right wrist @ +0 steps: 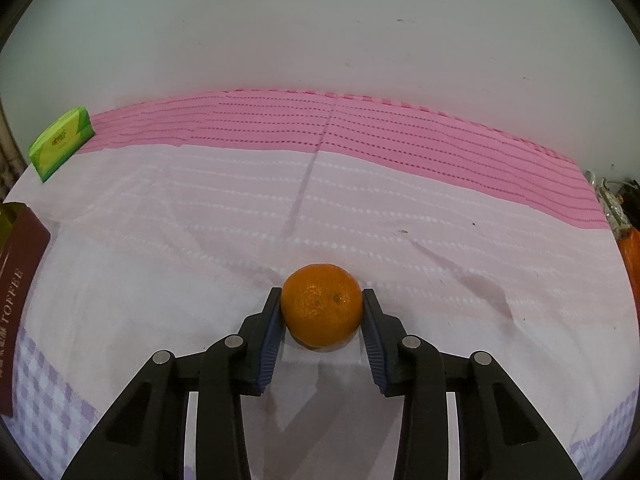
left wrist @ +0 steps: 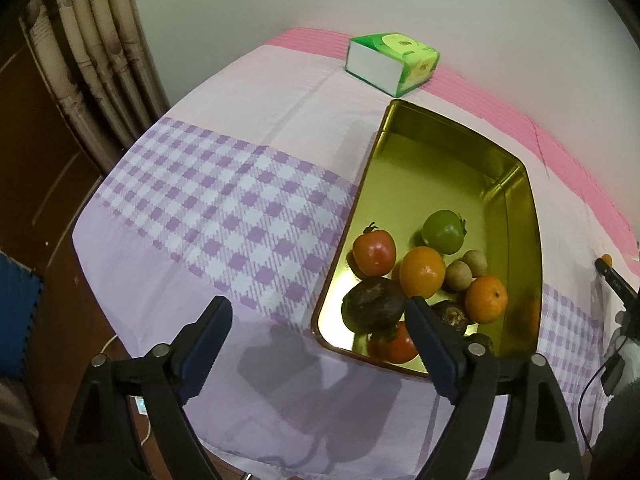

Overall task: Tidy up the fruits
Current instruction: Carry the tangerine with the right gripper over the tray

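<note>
While the left gripper (left wrist: 318,312) hangs spread wide and empty above the lilac checked tablecloth (left wrist: 224,208), a gold rectangular metal tin (left wrist: 440,168) beside it holds a red tomato (left wrist: 375,252), a green tomato (left wrist: 443,231), two oranges and several brown fruits. A green tissue box (left wrist: 394,62) sits beyond the tin. From the right wrist, the right gripper (right wrist: 321,306) clasps a round orange mandarin (right wrist: 321,306) resting on the cloth, both blue pads (right wrist: 274,332) touching its sides.

On the dark red side of the tin (right wrist: 18,280) at my left I read "TOFFEE" in pale capitals; the word before it is unclear. The green tissue box (right wrist: 60,142) has a logo too small to read.
</note>
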